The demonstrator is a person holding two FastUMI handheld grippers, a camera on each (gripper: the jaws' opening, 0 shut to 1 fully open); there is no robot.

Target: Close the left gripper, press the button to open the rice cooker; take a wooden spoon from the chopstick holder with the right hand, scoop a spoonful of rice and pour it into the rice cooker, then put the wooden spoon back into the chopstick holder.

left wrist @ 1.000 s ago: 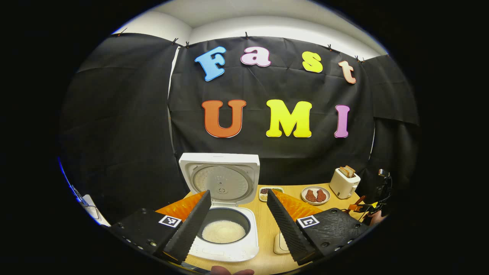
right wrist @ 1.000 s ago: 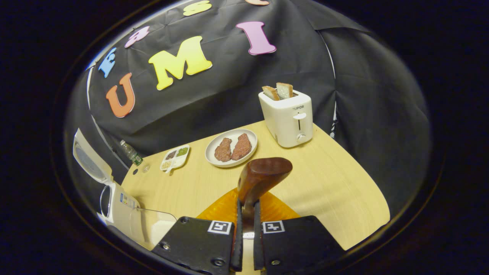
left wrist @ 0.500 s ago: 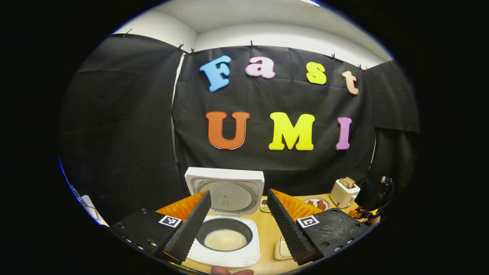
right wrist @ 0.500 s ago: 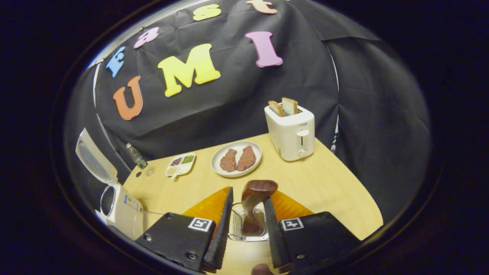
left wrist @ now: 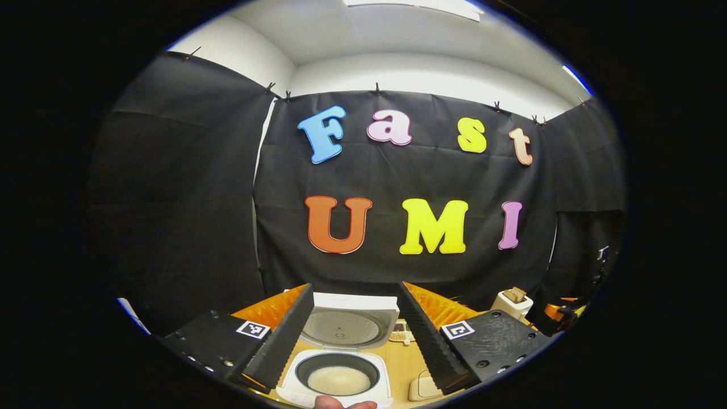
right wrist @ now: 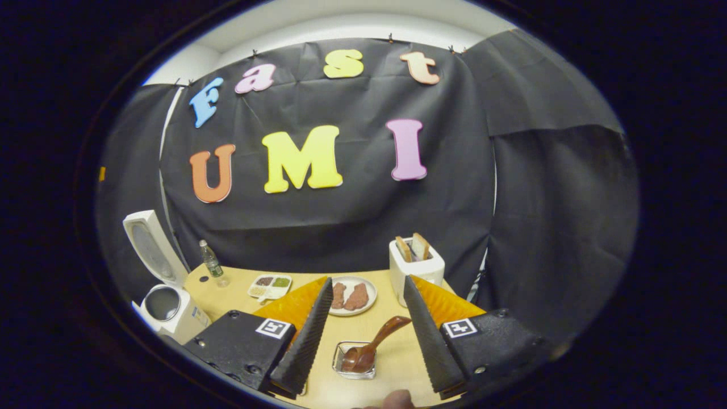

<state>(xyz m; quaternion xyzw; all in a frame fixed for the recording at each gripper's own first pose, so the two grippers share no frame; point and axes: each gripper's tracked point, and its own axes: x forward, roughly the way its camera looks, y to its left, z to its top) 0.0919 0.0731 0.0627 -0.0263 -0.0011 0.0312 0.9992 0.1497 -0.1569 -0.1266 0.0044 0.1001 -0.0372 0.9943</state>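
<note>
Wooden spoon [right wrist: 369,346]: dark brown, bowl end down in the chopstick holder [right wrist: 354,363], a small clear-walled square container on the table [right wrist: 227,284]; its handle leans up and to the right, free of both fingers.

Right gripper [right wrist: 363,318]: fingers spread wide, nothing between them; holder and spoon sit on the tabletop in the gap, below and ahead of the tips. Pose roughly level, aimed at the booth wall. A fingertip of the holding hand [right wrist: 397,399] shows at the bottom edge.

Left gripper [left wrist: 355,324]: fingers likewise spread wide, gripping nothing, raised above the table and facing the back wall. Part of the holding hand [left wrist: 343,404] shows at the bottom edge.

Rice cooker [left wrist: 339,375]: white, lid [left wrist: 347,326] swung up and standing open, dark inner pot holding white rice [left wrist: 339,379]. It lies between and below the left gripper's fingers.

Left gripper view, further items: a pale flat object [left wrist: 423,386] on the table just right of the cooker, partly behind the right-hand finger; toaster [left wrist: 513,301] far right; a device with orange parts [left wrist: 559,315] at the right edge, too small to make out.

Right gripper view, further items: cooker side-on at far left; bottle [right wrist: 211,262]; divided dish [right wrist: 270,286] of small portions; plate [right wrist: 352,296] with two reddish-brown pieces; toaster with two bread slices [right wrist: 413,248].
</note>
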